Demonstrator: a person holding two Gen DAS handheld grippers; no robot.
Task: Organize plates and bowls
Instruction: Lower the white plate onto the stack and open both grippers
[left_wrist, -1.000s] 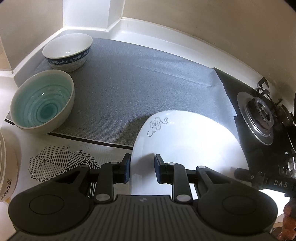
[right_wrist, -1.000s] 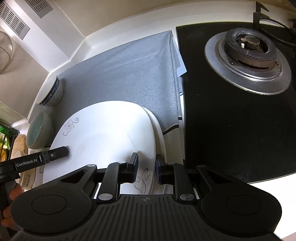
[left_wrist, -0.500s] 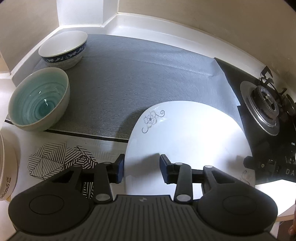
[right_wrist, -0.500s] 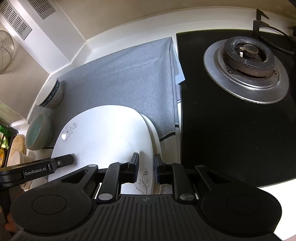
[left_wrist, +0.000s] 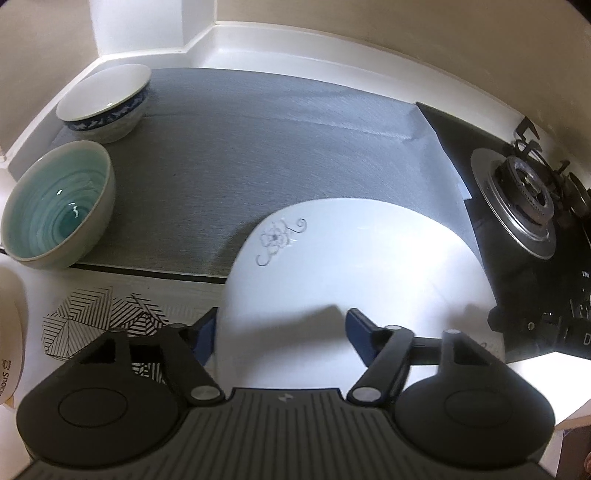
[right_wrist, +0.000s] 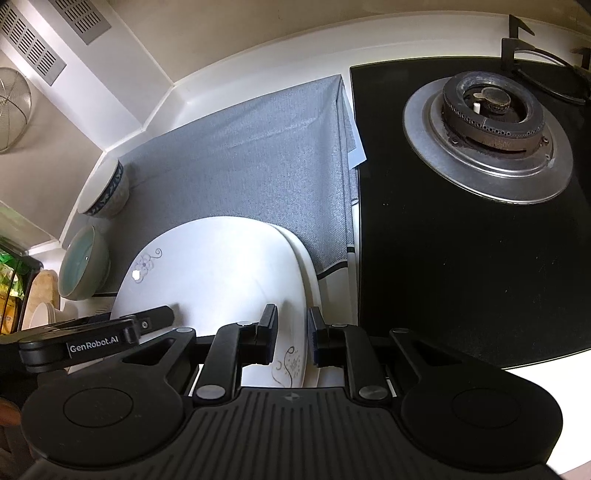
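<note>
Two glossy white plates with grey flower motifs are stacked just ahead of both grippers. The left gripper (left_wrist: 280, 338) is seen with its blue-padded jaws opening wide, the rounded rim of the top plate (left_wrist: 354, 266) between them, unpressed. The right gripper (right_wrist: 291, 334) is closed narrowly on the stack's opposite edge, over the lower plate (right_wrist: 306, 258). Beyond the fingers lies a woven grey mat (left_wrist: 258, 147); to their far left stand a teal-glazed bowl (left_wrist: 55, 206) and a blue-patterned bowl (left_wrist: 105, 101).

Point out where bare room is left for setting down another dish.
Free: the grey mat between the two bowls, blue-patterned and teal, and the hob. Crowded: the near edge, under the stacked white plates and both grippers.
</note>
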